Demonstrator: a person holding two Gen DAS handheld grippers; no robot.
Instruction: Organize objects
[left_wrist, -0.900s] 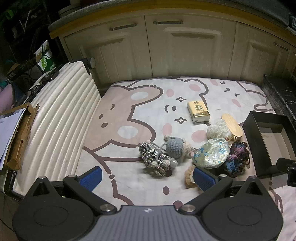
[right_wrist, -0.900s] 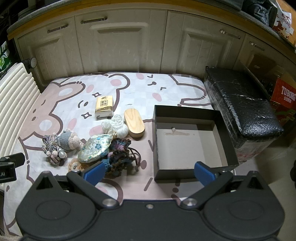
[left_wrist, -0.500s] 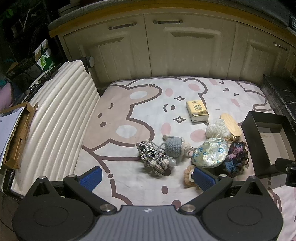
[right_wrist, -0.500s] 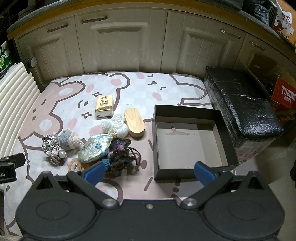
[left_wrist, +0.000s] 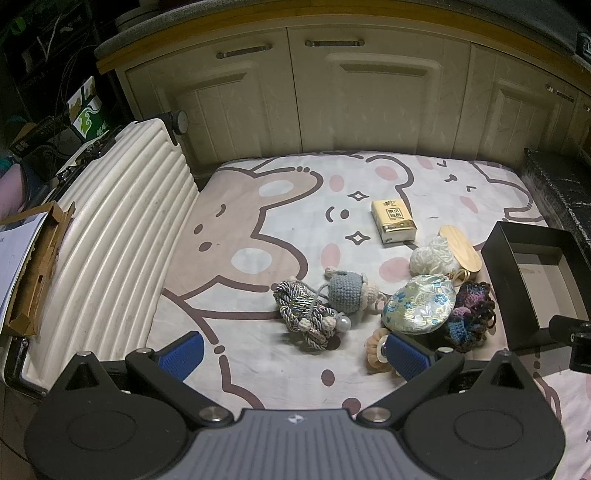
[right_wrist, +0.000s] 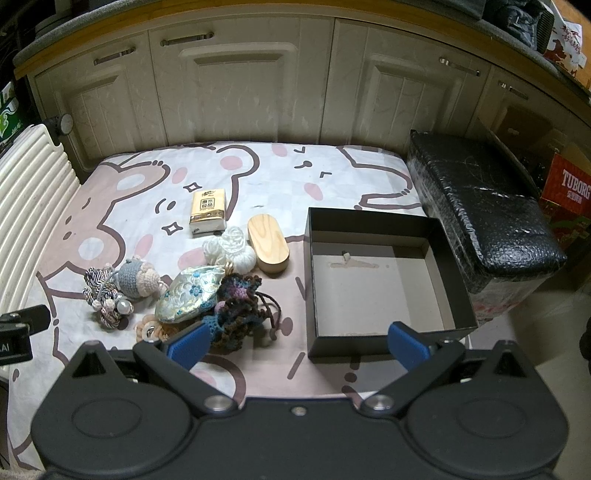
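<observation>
Both the left gripper (left_wrist: 293, 347) and the right gripper (right_wrist: 298, 341) hung spread wide and empty above the cartoon-print mat (right_wrist: 325, 173); the black box (right_wrist: 384, 284) sat bare on its right side. The trinkets lay heaped left of it (embroidered pouch (right_wrist: 190, 293) touching the crocheted bag (right_wrist: 240, 306)); a careless pinch there might drag a neighbour along by its cords; the tissue pack (right_wrist: 208, 216) lay apart, safer.

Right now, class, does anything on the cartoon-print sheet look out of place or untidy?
Yes. The small items lie jumbled beside the black box, which is empty: the brocade pouch overlaps the dark crochet bag, and the white yarn touches the wooden oval.
</observation>
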